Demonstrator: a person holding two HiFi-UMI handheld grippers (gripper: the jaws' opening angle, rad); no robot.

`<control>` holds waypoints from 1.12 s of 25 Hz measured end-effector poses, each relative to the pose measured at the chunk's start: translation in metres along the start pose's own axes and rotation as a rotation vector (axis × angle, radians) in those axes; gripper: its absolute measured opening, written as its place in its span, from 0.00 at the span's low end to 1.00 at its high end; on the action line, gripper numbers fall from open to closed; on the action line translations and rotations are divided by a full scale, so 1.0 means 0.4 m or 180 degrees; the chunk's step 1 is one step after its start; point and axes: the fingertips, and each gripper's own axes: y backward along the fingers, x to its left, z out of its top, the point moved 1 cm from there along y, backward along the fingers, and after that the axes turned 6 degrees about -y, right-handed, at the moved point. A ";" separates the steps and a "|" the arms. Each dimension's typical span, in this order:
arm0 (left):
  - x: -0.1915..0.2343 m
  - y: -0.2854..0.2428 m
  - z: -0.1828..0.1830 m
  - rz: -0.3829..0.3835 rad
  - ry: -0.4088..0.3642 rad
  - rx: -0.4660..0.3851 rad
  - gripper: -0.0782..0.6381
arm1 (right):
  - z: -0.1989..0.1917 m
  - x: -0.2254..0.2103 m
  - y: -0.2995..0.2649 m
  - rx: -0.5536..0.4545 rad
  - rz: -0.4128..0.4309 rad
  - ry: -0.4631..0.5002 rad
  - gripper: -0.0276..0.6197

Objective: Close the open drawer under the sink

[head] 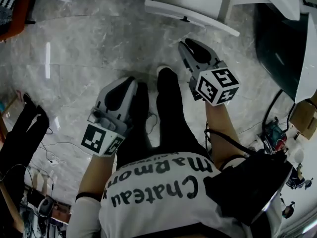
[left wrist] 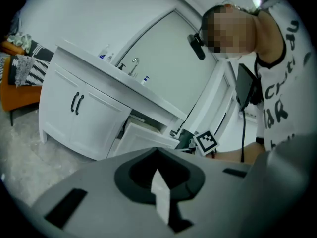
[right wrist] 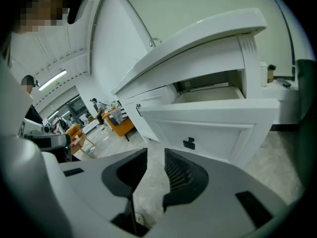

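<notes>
The white drawer [head: 190, 14] stands pulled out of the vanity at the top of the head view, a small black handle [head: 185, 19] on its front. In the right gripper view its front panel [right wrist: 208, 128] fills the middle, with the handle [right wrist: 188, 143] just beyond the jaws. My right gripper [head: 185, 42] [right wrist: 156, 155] is open, nothing between its fingers, pointing at the drawer front a short way off. My left gripper [head: 130, 82] [left wrist: 157, 151] is shut and empty, lower and further back. From the left gripper view the open drawer [left wrist: 143, 138] shows under the sink counter [left wrist: 99, 66].
The person's dark-trousered legs [head: 168, 108] stand on the marble floor [head: 89, 43] between the grippers. A dark bin [head: 277, 38] sits right of the vanity, with a cardboard box [head: 304, 118] and cables nearby. An orange chair [left wrist: 20, 90] stands left of the cabinet doors [left wrist: 74, 108].
</notes>
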 end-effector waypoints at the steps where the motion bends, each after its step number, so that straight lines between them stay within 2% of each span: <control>1: 0.019 -0.007 -0.021 0.0015 -0.0096 -0.0020 0.12 | -0.013 -0.007 -0.016 -0.0024 -0.0002 0.0025 0.23; 6: 0.107 -0.095 -0.096 -0.0094 -0.0380 -0.0284 0.12 | -0.022 -0.069 -0.069 -0.0419 -0.0148 0.0257 0.23; 11: 0.140 -0.215 -0.142 -0.0310 -0.0674 -0.0473 0.12 | -0.026 -0.156 -0.102 -0.0803 -0.0310 0.0480 0.23; 19: 0.183 -0.350 -0.184 -0.0827 -0.0823 -0.0690 0.12 | -0.003 -0.189 -0.144 -0.1354 0.0026 0.0649 0.22; 23: 0.213 -0.385 -0.185 -0.0924 -0.0970 -0.0920 0.12 | -0.003 -0.179 -0.144 -0.1509 0.0160 0.0830 0.17; 28: 0.234 -0.430 -0.202 -0.1033 -0.1215 -0.0988 0.12 | -0.010 -0.188 -0.147 -0.1701 0.0159 0.0891 0.16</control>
